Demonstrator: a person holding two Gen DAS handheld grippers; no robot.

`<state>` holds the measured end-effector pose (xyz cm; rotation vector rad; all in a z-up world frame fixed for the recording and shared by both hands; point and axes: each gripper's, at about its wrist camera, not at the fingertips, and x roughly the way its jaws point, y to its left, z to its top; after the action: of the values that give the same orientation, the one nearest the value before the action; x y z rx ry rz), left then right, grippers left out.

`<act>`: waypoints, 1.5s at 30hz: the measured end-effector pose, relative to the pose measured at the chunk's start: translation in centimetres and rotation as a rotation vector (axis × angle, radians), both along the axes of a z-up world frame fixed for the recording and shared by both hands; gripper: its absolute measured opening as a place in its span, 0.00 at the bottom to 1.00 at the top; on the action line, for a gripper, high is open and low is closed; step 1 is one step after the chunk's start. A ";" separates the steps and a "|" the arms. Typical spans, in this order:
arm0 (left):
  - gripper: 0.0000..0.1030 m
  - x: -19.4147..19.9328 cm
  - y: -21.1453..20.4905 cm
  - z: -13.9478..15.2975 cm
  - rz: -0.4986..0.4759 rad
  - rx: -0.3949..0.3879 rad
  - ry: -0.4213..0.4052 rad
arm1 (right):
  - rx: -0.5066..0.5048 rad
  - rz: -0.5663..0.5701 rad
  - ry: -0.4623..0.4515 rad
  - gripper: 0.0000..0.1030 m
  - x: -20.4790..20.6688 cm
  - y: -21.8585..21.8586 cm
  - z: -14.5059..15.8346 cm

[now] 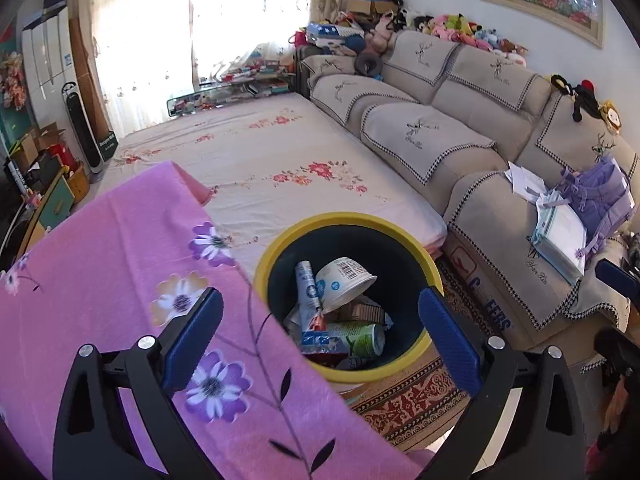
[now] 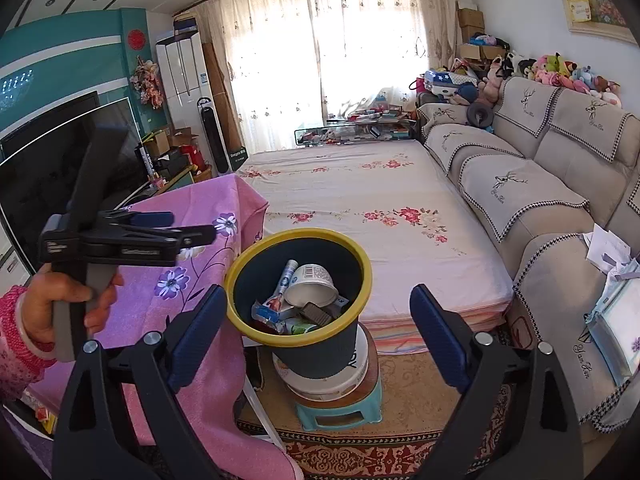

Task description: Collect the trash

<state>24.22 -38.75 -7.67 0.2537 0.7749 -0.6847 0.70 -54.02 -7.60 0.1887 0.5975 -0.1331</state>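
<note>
- Trash bin point(image 2: 298, 280), dark blue with yellow rim, stands on a white tub point(image 2: 320, 376), which sits on a small teal stool point(image 2: 340, 412); bin tilts slightly toward the camera in the right wrist view.
- Inside the bin: white paper cup point(image 1: 344, 282) on its side with barcode up, a tube-like wrapper point(image 1: 306, 280) just beside it, a green-and-white can point(image 1: 360, 338) lower down, brown corrugated piece point(image 1: 362, 312) between them.
- Bin is just beside the pink floral tablecloth point(image 1: 120, 280) edge, in front of the bed point(image 2: 360, 200) with the rose-print sheet.
- Left gripper point(image 1: 320, 332): jaws spread wide, nothing between them, hovering above the bin and cloth edge.
- Right gripper point(image 2: 316, 332): jaws spread wide, empty, bin framed between the blue pads.
- Left hand point(image 2: 60, 304) in pink sleeve grips the left gripper's handle, over the tablecloth.
- Beige sofa point(image 1: 460, 128) to the right, plush toys point(image 2: 568, 72) along its back.
- Patterned rug point(image 2: 400, 448) under the stool.
</note>
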 end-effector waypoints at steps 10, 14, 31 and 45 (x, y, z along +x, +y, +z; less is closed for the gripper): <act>0.95 -10.0 20.6 6.3 0.314 -0.057 -0.215 | -0.030 0.087 -0.067 0.91 -1.0 6.0 2.4; 0.95 -14.1 29.7 7.9 0.527 -0.093 -0.287 | -0.049 0.101 -0.090 0.93 -1.9 8.3 3.6; 0.95 -27.2 45.3 8.7 0.780 -0.132 -0.382 | -0.120 0.088 -0.197 0.94 -7.8 13.9 7.9; 0.95 -28.2 42.3 9.2 0.756 -0.101 -0.403 | -0.138 0.070 -0.186 0.94 -8.6 13.6 7.2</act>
<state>-3.97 3.52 1.52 -0.0085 0.3941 0.0500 -7.91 -40.42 -0.36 0.0449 0.4070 -0.0874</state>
